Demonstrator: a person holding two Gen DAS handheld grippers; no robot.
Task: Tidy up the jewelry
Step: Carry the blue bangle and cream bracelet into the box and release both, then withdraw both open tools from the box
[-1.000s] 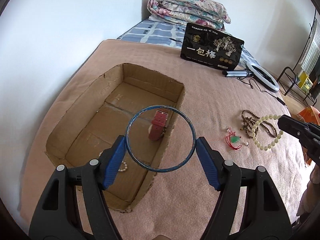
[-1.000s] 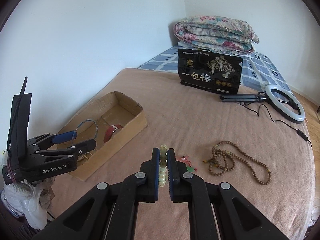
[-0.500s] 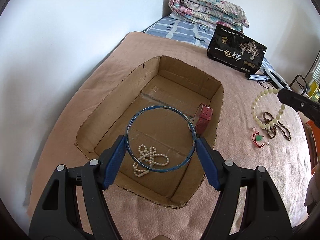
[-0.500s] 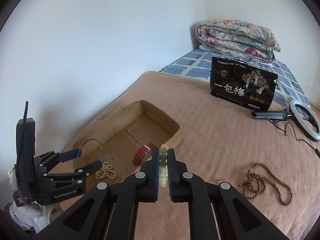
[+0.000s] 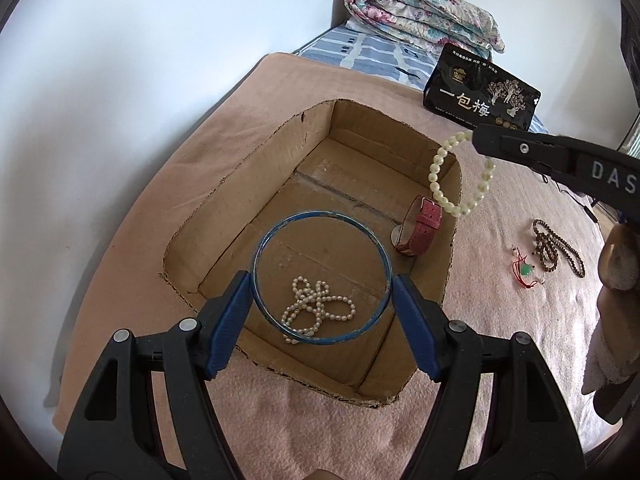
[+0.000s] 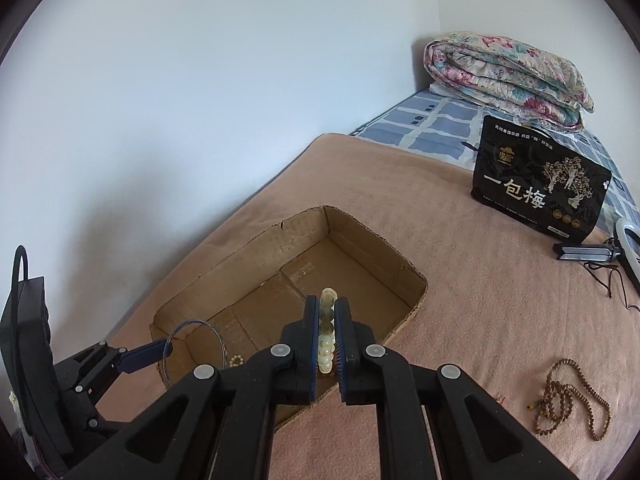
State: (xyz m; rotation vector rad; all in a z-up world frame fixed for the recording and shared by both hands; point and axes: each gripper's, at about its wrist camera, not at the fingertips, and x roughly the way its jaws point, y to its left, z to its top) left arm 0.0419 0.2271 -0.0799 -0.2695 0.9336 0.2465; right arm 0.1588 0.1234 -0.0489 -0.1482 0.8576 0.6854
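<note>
The left gripper (image 5: 322, 308), jaws spread, braces a blue bangle (image 5: 321, 277), now over the cardboard box (image 5: 240, 184); the right gripper (image 6: 327, 342), clamped on a pale bead bracelet (image 5: 460, 178), has swung in above the box's wall, both near release.

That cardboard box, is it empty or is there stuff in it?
Not empty. The box holds a pearl necklace and a red watch on its floor.
</note>
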